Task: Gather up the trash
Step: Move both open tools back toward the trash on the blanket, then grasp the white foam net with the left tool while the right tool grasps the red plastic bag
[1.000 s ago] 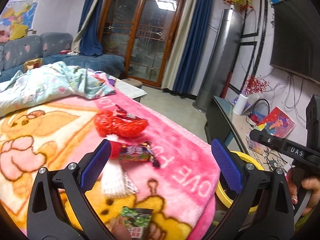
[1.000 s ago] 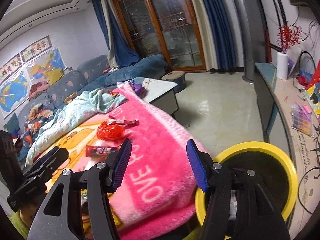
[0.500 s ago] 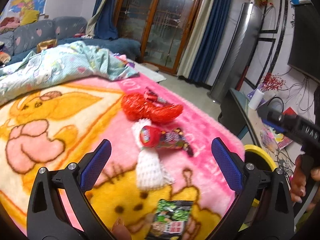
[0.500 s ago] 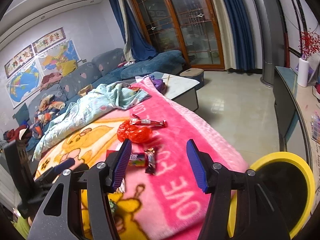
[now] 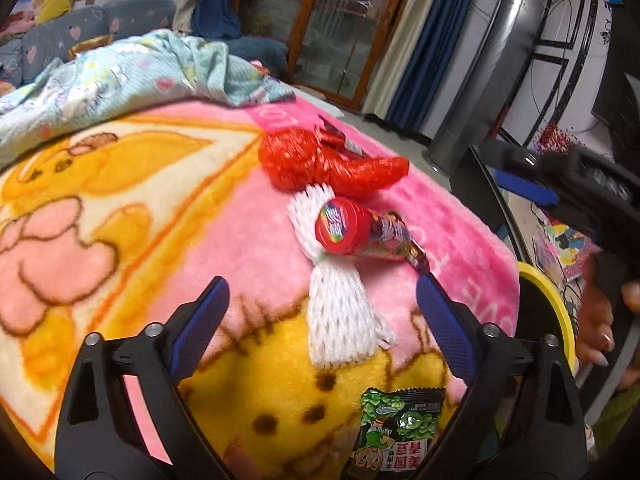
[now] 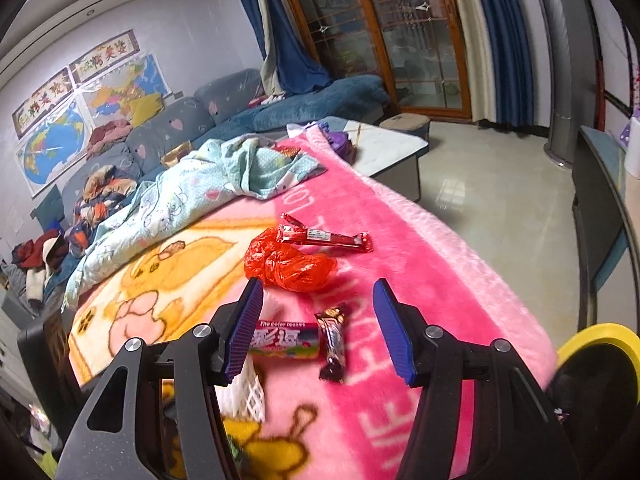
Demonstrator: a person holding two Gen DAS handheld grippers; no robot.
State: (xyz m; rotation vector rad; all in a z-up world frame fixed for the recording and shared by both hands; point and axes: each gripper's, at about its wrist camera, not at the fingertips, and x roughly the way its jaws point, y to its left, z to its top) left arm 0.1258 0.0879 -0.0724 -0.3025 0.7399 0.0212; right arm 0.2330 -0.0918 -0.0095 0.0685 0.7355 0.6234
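Trash lies on a pink cartoon blanket (image 5: 240, 240). My left gripper (image 5: 322, 320) is open, its fingers either side of a white foam net (image 5: 340, 320). Beyond it lie a red-capped candy tube (image 5: 360, 232), a crumpled red plastic bag (image 5: 320, 164) and, near the camera, a green snack packet (image 5: 396, 432). My right gripper (image 6: 318, 328) is open above the candy tube (image 6: 286, 340) and a small brown wrapper (image 6: 334, 344). The red bag (image 6: 290, 264) and a red bar wrapper (image 6: 324, 236) lie further off. The right gripper also shows in the left wrist view (image 5: 560, 188).
A yellow-rimmed black bin (image 6: 600, 364) stands at the blanket's right end, also seen in the left wrist view (image 5: 548, 312). A light blue quilt (image 6: 192, 196) is bunched at the far side. A low table (image 6: 392, 152), sofa (image 6: 168, 132) and tiled floor (image 6: 500, 200) lie beyond.
Both grippers have moved left and down from the bin toward the trash on the blanket. The items now look larger and sit between the fingers. Both jaws stay open.
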